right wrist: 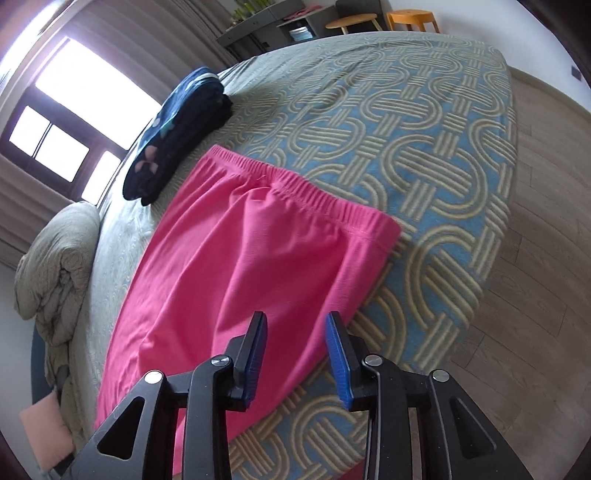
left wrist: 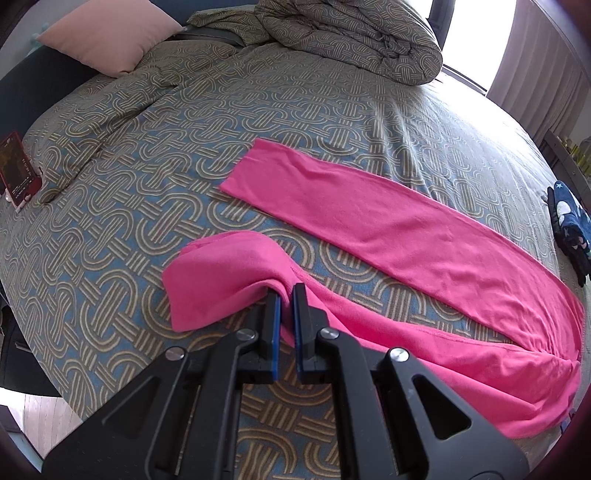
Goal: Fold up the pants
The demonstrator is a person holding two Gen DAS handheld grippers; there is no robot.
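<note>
Bright pink pants [left wrist: 388,229] lie on a patterned bedspread [left wrist: 166,155]. One leg stretches flat across the middle of the left wrist view. My left gripper [left wrist: 285,293] is shut on the other leg near its cuff, which bunches up and droops to the left. In the right wrist view the pants [right wrist: 240,258] show their elastic waistband [right wrist: 314,195] lying flat. My right gripper [right wrist: 295,321] hovers over the near edge of the hip area, open, with nothing pinched between its blue pads [right wrist: 336,347].
A folded dark blue garment [right wrist: 177,140] sits beside the waistband, toward the window. A rolled duvet [left wrist: 351,33] and a pink pillow [left wrist: 110,37] lie at the head of the bed. A red phone [left wrist: 16,166] rests at the left edge. Wood floor [right wrist: 535,277] borders the bed.
</note>
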